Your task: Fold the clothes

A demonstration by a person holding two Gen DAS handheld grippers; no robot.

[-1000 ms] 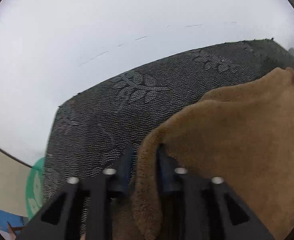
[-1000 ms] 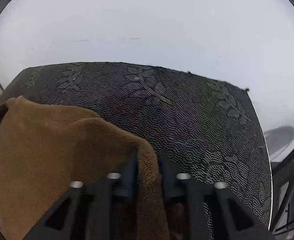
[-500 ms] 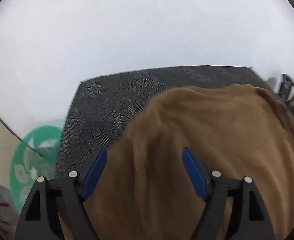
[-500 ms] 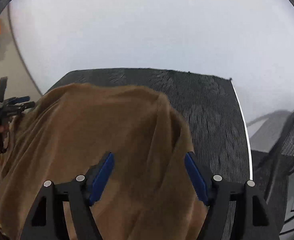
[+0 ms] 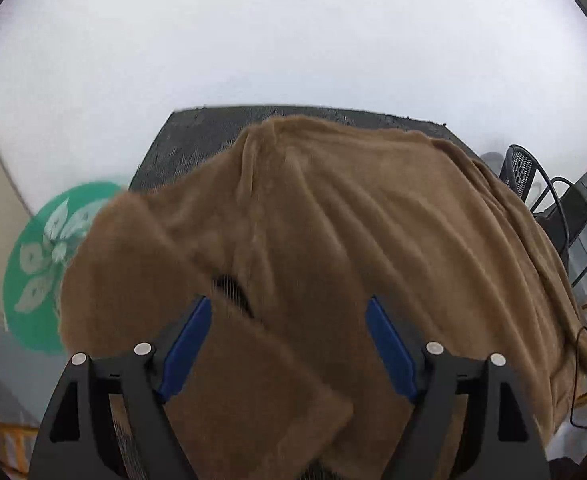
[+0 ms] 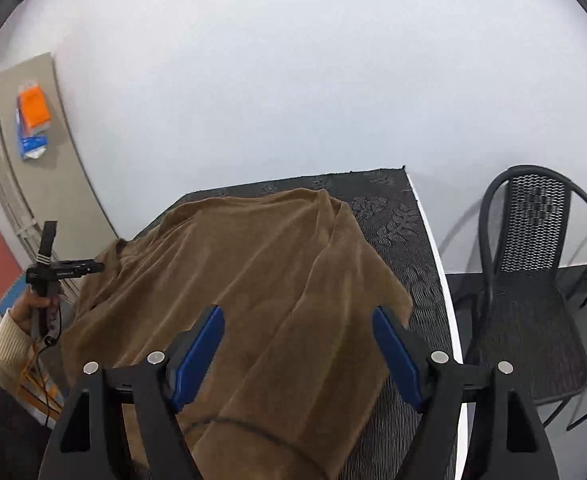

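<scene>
A brown fleece garment (image 5: 353, 240) lies spread in soft folds over a table with a black patterned cloth (image 5: 189, 144). In the left wrist view my left gripper (image 5: 287, 312) hovers above it, open, its blue pads (image 5: 185, 344) wide apart and holding nothing. A flap of the garment (image 5: 133, 264) sticks out past the table's left side. In the right wrist view the garment (image 6: 253, 280) covers the table's left part and my right gripper (image 6: 297, 320) is open above it. The other hand-held gripper (image 6: 53, 272) shows at the far left, held by a hand in a cream sleeve.
Bare black cloth (image 6: 405, 240) runs along the table's right edge. A black mesh chair (image 6: 529, 280) stands to the right of the table. A green round sign (image 5: 41, 264) lies on the floor at the left. A white wall is behind the table.
Both grippers were shut on the garment's far edge a second ago. They have let go, opened wide and pulled back and up; the garment now lies draped over the table.
</scene>
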